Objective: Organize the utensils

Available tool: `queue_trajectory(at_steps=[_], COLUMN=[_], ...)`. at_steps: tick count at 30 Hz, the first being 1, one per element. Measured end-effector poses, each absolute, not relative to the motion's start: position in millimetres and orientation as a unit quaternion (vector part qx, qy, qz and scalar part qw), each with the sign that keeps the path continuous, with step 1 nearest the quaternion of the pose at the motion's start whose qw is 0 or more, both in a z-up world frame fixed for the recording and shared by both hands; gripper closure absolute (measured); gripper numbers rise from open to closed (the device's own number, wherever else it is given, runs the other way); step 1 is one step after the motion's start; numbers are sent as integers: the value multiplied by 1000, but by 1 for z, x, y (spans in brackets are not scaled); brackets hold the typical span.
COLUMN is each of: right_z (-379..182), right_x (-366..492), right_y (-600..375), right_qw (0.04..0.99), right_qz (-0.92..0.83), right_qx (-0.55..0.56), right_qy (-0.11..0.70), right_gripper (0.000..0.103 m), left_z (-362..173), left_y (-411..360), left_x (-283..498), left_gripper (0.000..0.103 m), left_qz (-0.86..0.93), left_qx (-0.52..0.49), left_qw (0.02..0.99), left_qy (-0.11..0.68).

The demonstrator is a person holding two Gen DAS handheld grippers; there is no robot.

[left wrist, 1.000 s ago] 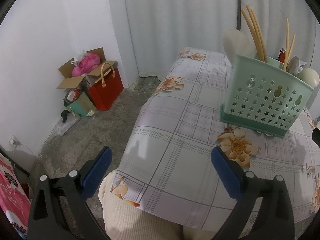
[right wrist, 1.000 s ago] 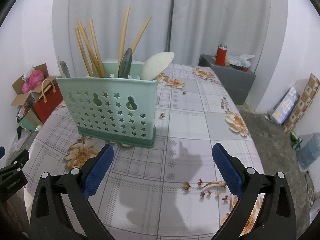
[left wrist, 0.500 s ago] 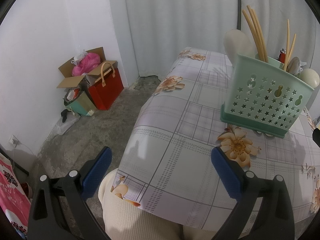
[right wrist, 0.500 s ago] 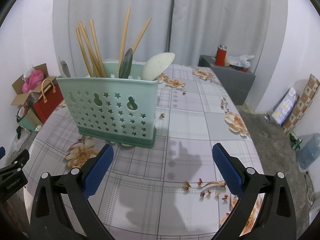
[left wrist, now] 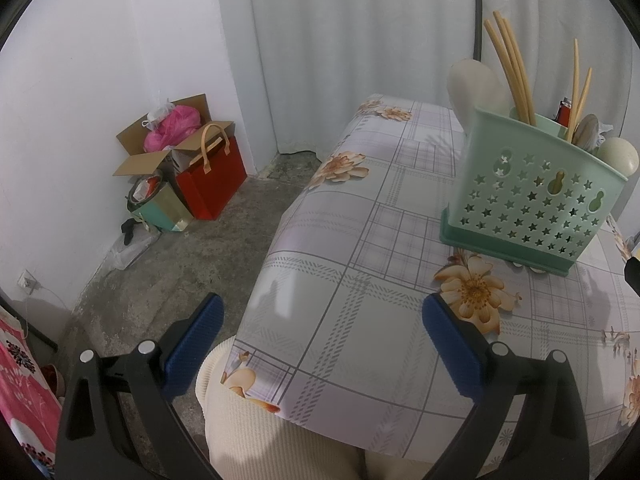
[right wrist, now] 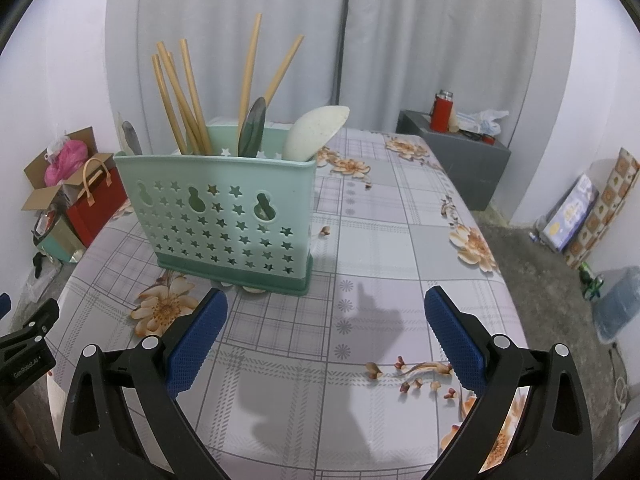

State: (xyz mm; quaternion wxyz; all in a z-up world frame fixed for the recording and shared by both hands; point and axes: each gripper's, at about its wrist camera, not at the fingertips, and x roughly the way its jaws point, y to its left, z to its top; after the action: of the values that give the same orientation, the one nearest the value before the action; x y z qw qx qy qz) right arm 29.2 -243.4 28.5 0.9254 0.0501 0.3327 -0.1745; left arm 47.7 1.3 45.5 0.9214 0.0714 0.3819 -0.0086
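Note:
A mint-green utensil holder (right wrist: 224,216) with star cut-outs stands on the flowered tablecloth (right wrist: 380,240). It holds several wooden chopsticks (right wrist: 180,96), a dark spoon (right wrist: 252,128) and a pale rice paddle (right wrist: 316,132). It also shows in the left wrist view (left wrist: 528,204), at the right, with chopsticks (left wrist: 512,68) and pale spoons (left wrist: 476,88). My right gripper (right wrist: 326,338) is open and empty, in front of the holder above the table. My left gripper (left wrist: 320,344) is open and empty over the table's near left corner.
On the floor at the left stand a red bag (left wrist: 212,176), a cardboard box (left wrist: 160,144) and a teal bag. A grey cabinet (right wrist: 460,160) with a red flask (right wrist: 440,108) stands behind the table. Boxes and a water jug (right wrist: 620,304) are at the right.

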Motion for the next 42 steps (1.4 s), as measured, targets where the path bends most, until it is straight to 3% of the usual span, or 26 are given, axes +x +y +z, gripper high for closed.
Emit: queue_trajectory(at_steps=[42], right_z=[31], right_x=[28], right_y=[-242], right_qw=[926], right_qz=[-175], right_qx=[50], right_qy=[332], right_gripper=[8], left_z=[47], left_y=[2], left_x=[48], left_gripper=[6], left_qz=[-10], left_qx=[70], left_qw=[922], left_qy=[381])
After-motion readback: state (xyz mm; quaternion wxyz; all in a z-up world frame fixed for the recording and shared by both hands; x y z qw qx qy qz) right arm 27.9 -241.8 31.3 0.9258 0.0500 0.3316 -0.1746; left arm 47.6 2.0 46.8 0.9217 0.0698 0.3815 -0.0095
